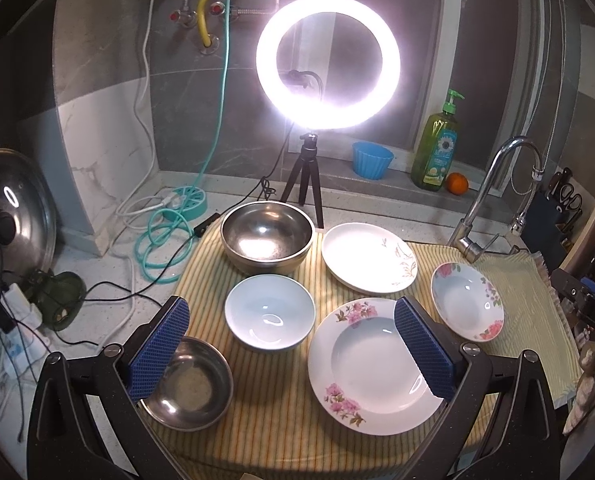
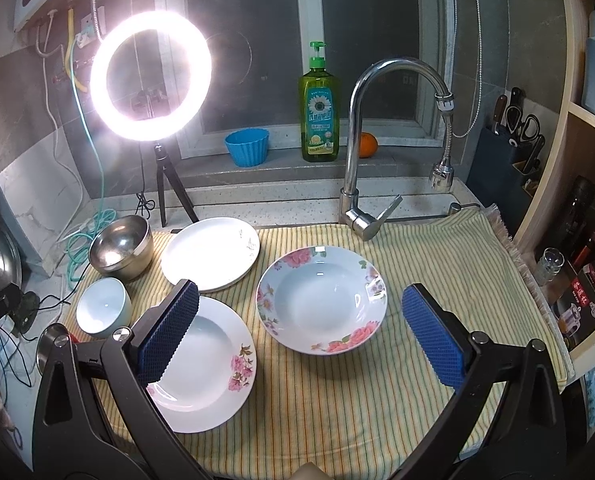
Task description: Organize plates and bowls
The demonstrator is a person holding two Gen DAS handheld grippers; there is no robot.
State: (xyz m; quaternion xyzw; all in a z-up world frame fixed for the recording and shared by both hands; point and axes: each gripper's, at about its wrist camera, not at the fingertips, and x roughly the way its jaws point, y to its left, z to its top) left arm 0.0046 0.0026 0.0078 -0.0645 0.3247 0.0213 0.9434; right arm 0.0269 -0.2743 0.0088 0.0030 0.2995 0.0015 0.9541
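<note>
- While hovering above the striped cloth [image 1: 273, 408], left gripper [image 1: 293, 344] gaping wide, blue pads [image 1: 159, 354] gripping nothing.
- Sitting under the left pad: small steel bowl [image 1: 193, 388], at the cloth's near left corner.
- Resting between the pads, farther back: pale blue bowl [image 1: 269, 312], upright on the cloth.
- Standing behind that bowl: large steel bowl [image 1: 267, 236], at the cloth's far left edge.
- Lying beneath the right pad: large floral plate [image 1: 361, 376], flat on the cloth.
- Lying beside the large steel bowl, to its right: white plate [image 1: 367, 258].
- Hanging over the cloth's right half: right gripper [image 2: 299, 334], likewise spread wide and holding nothing.
- Sitting between the right gripper's pads: deep floral plate [image 2: 321, 306], touching no other dish.
- Glowing behind the dishes: ring light [image 2: 149, 76] on its tripod.
- Rising at the cloth's far edge: faucet [image 2: 361, 160]; standing on the sill behind it, soap bottle [image 2: 317, 108], blue cup [image 2: 247, 146] and orange [image 2: 368, 145].
</note>
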